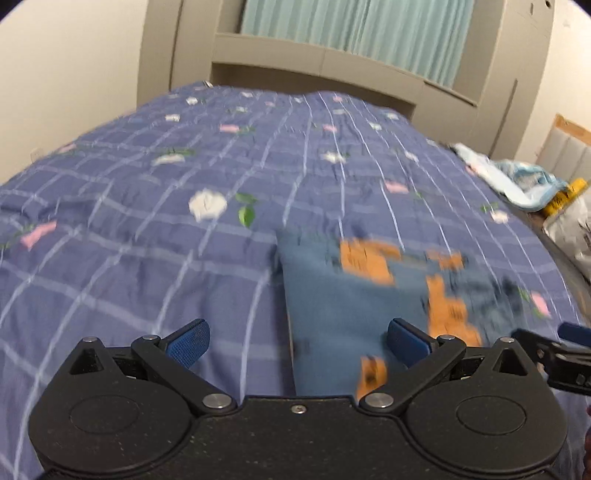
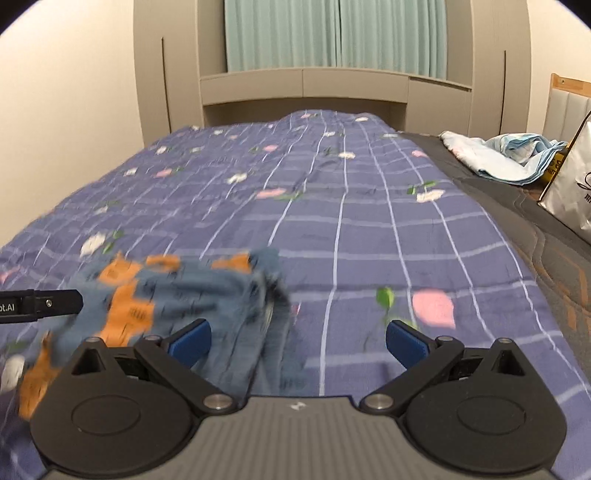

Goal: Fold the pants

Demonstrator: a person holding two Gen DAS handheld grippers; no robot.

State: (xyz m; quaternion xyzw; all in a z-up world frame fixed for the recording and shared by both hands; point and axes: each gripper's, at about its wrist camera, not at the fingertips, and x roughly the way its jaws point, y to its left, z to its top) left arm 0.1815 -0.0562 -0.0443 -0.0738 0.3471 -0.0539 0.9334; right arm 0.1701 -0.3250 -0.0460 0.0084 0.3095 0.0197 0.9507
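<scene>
Room: a bedroom, pale walls, grey-beige built-in headboard unit (image 2: 332,88) with teal curtains (image 2: 332,33) behind it.
Surface: a bed under a purple-blue checked quilt (image 2: 369,229) scattered with pink and white flowers.
Right edge: crumpled pale blue bedding (image 2: 498,158) on the dark mattress side, and a white bag (image 2: 572,192) beside it. There's print on the bag, but too blurred to read.
Writing: on the left tool's black body, poking into the right wrist view, I can make out "ot.AI", the start cut off by the frame edge.
Pants: blue pants (image 1: 343,306) with orange patches, lying flat on the quilt at the near end of the bed, blurred by motion.
Left gripper (image 1: 297,345): blue pads spread wide, nothing between them, hanging just above the pants' plain blue part.
Right gripper (image 2: 297,345): also spread wide and empty, over the pants' right edge, its left pad (image 2: 190,343) above the cloth.
</scene>
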